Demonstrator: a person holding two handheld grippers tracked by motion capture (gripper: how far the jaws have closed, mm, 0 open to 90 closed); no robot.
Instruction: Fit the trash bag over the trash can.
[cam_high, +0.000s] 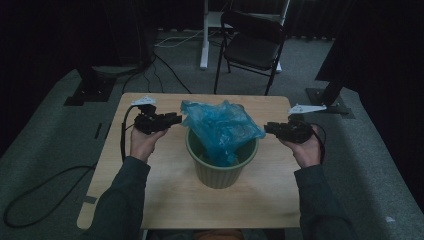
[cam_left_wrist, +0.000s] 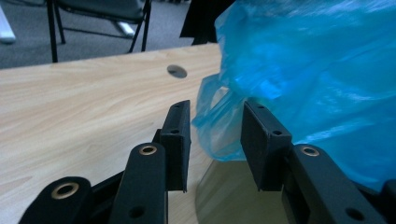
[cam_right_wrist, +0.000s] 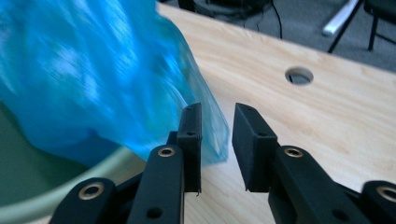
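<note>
1. At the middle of the wooden table (cam_high: 150, 195), a little toward its near edge, stands a green ribbed bin (cam_high: 220, 172), upright, mouth up.
2. A blue plastic bag (cam_high: 220, 127) sits in the bin; its lower part hangs inside, its crumpled top billows above the rim. Long axis roughly vertical, and the loose top spreads toward both side edges of the table.
3. Left gripper (cam_high: 175, 119): held level to the left of the bag, jaws pointing at it. In the left gripper view the left gripper (cam_left_wrist: 215, 133) stands spread, a fold of bag film between the jaws, pads not pressing it.
4. Right gripper (cam_high: 267, 128): level to the right of the bag, jaws pointing at it. In the right gripper view the right gripper (cam_right_wrist: 217, 140) is parted; the bag's edge lies against the left pad, unpinched.
5. A black folding chair (cam_high: 252, 45) stands beyond the table's far edge.
</note>
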